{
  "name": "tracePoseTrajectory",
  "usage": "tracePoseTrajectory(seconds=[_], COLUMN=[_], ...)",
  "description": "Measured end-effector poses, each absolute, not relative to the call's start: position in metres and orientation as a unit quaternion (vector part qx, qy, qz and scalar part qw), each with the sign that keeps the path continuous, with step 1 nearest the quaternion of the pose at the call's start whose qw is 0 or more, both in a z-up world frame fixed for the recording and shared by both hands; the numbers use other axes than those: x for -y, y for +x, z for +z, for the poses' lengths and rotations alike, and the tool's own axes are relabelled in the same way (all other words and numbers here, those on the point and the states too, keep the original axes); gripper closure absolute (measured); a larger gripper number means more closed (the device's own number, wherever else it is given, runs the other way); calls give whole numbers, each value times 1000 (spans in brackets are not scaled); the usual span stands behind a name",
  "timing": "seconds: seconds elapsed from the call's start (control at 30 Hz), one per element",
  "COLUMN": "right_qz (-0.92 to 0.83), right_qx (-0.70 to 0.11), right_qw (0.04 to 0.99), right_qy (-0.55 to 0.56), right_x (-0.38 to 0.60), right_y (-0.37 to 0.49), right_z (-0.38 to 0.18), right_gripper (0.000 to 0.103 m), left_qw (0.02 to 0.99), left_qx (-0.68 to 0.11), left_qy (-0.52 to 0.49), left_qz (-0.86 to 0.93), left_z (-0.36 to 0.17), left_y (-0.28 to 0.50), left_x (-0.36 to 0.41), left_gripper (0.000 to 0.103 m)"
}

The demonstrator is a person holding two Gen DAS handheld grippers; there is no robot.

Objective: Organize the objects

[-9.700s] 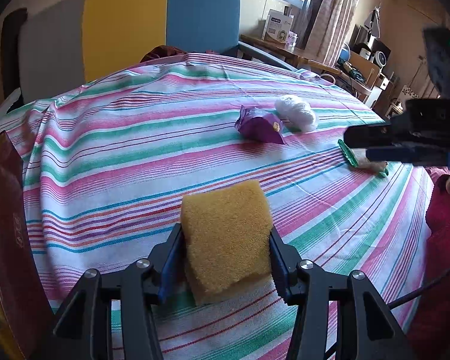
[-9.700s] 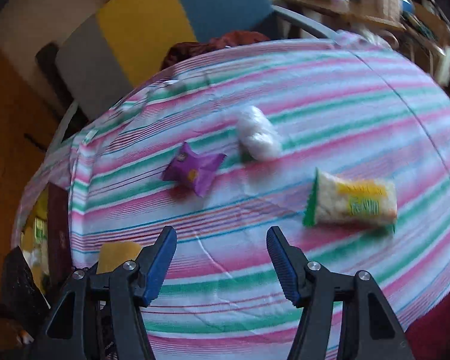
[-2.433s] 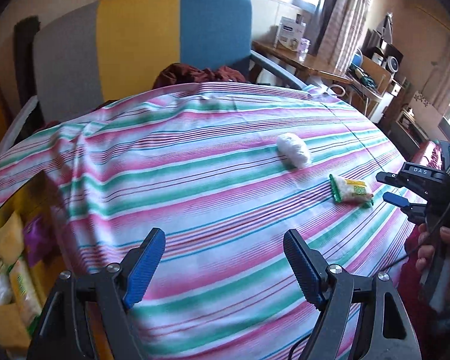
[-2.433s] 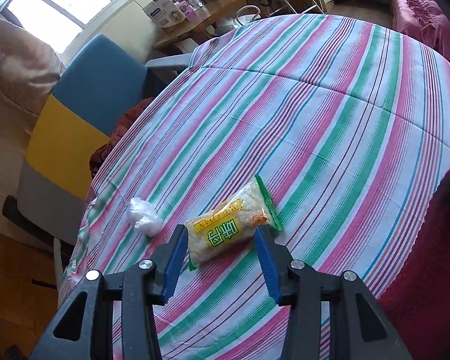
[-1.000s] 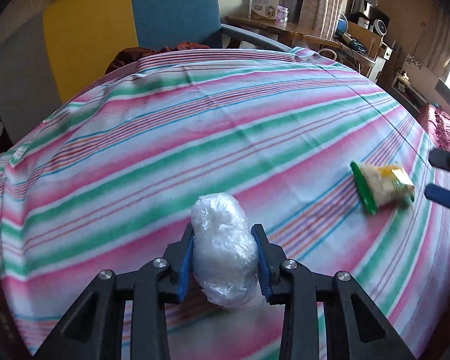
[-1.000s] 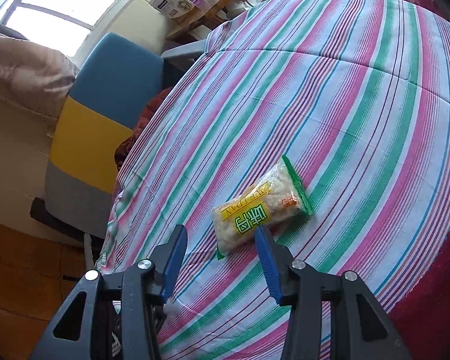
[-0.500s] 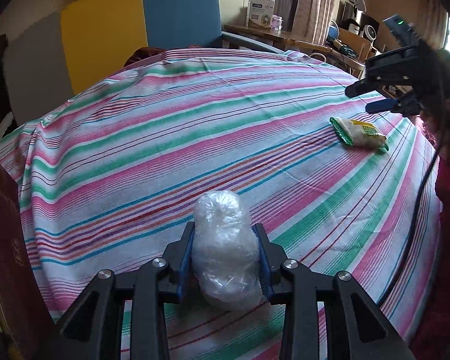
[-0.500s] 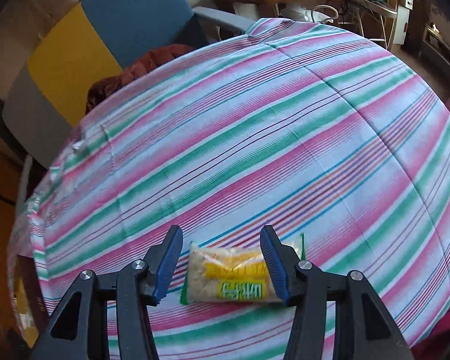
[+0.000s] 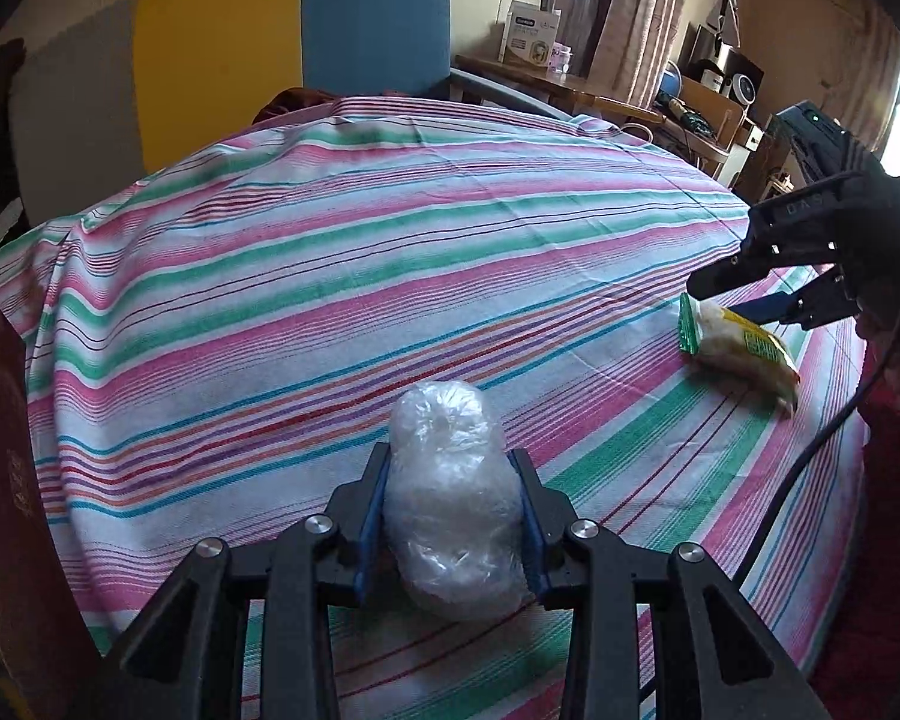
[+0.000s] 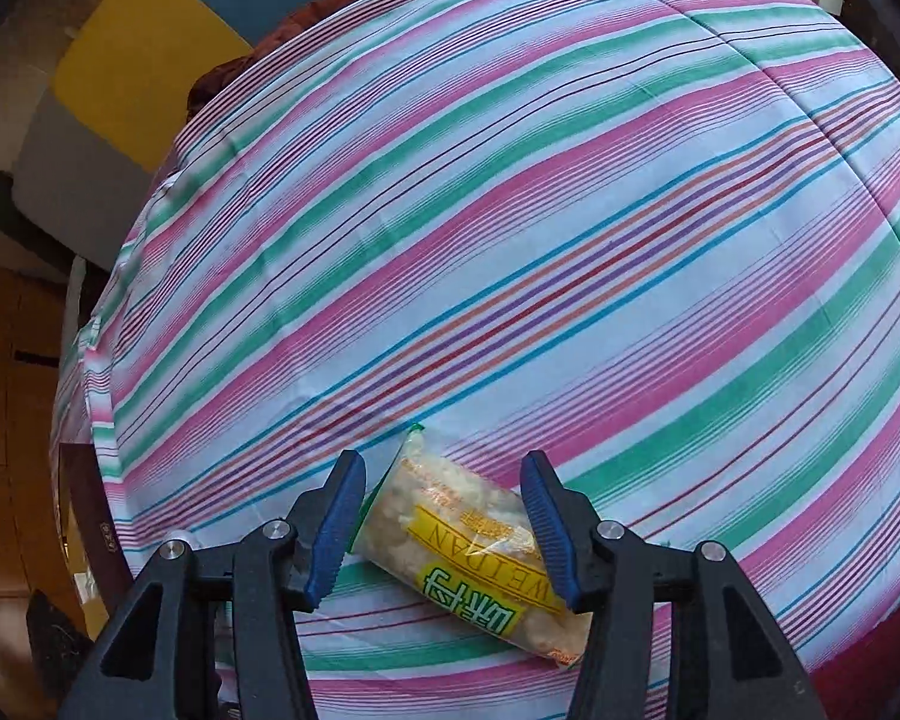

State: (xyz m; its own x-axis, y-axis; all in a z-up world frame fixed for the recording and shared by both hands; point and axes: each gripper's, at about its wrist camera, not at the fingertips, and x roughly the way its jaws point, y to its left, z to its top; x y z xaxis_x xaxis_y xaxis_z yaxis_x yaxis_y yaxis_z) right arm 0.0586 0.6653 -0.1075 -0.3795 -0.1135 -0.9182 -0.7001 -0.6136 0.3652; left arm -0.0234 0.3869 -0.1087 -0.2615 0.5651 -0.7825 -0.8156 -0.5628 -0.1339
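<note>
Grippers working together: left gripper [image 9: 450, 519] is clamping plastic-wrapped bundle [image 9: 453, 498]; right gripper [image 10: 444, 525], jaws apart, is straddling snack packet [image 10: 474, 558] and should square up before closing.

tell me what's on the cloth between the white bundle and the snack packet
Nothing: only bare striped cloth separates the white bundle from the snack packet, seen in the left wrist view.

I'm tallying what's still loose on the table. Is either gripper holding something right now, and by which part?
The left gripper grips the clear plastic bundle across its middle. The right gripper straddles the yellow snack packet, its fingers not touching, holding nothing.
</note>
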Motion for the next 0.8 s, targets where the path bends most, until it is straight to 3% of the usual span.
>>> tracePoseTrajectory(seconds=[0.4, 0.6, 0.7, 0.8], right_qz=[767, 738, 728, 744], right_qx=[-245, -167, -166, -172], right_qw=[188, 163, 164, 164], right_qy=[-562, -633, -645, -625], right_x=[-628, -610, -603, -594], right_y=[52, 41, 38, 30], right_z=[-78, -98, -108, -105], right_gripper=[38, 35, 59, 62], left_qw=[444, 446, 446, 445], left_qx=[-143, -141, -142, -142], left_qy=[-422, -423, -423, -422], left_qz=[777, 776, 776, 777], left_z=[-109, -109, -109, -109], left_y=[-25, -26, -26, -25], left_x=[-382, -380, -379, -379], left_gripper=[64, 64, 64, 64])
